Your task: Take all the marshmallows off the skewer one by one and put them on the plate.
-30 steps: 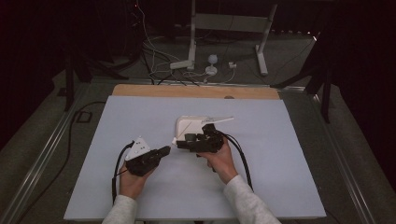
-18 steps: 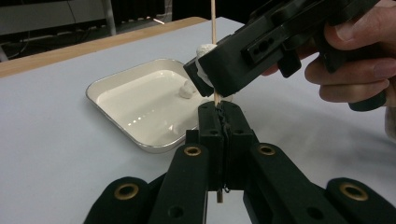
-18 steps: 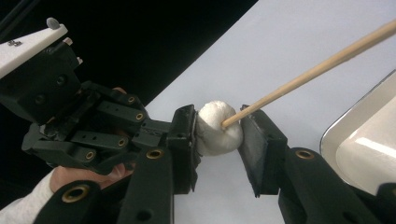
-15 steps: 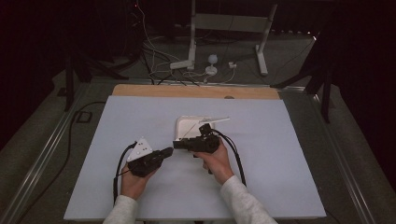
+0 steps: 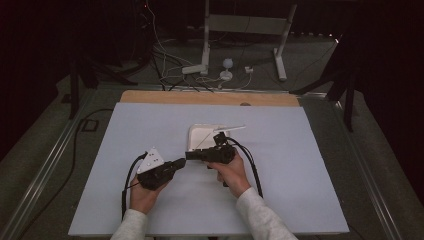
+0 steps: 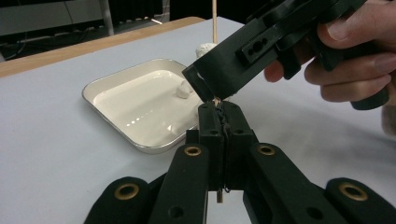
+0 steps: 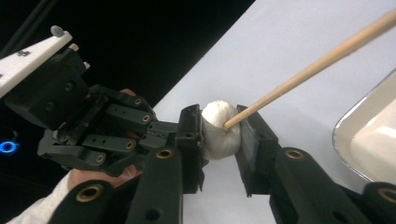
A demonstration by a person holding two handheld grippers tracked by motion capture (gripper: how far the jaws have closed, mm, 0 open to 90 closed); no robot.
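Note:
My left gripper (image 6: pixel 219 109) is shut on the lower end of a thin wooden skewer (image 7: pixel 317 60), which rises past the right gripper. A white marshmallow (image 7: pixel 217 130) is threaded on that skewer. My right gripper (image 7: pixel 222 128) has just been closing, and its pads now press on the marshmallow from both sides. In the high view the left gripper (image 5: pixel 181 162) and right gripper (image 5: pixel 192 155) meet tip to tip near the table's middle. A shallow white tray (image 6: pixel 107 116) lies just behind them with another marshmallow (image 6: pixel 183 88) in it.
The tray (image 5: pixel 200 131) sits on a pale sheet over the table, with a wooden strip (image 5: pixel 210 98) along the far edge. Cables and a metal stand (image 5: pixel 207 45) are on the floor beyond. Open sheet lies to the left, right and front.
The right gripper's jaws have closed in on the marshmallow on the skewer. Both hands have stayed almost where they were, and the left gripper keeps its hold.

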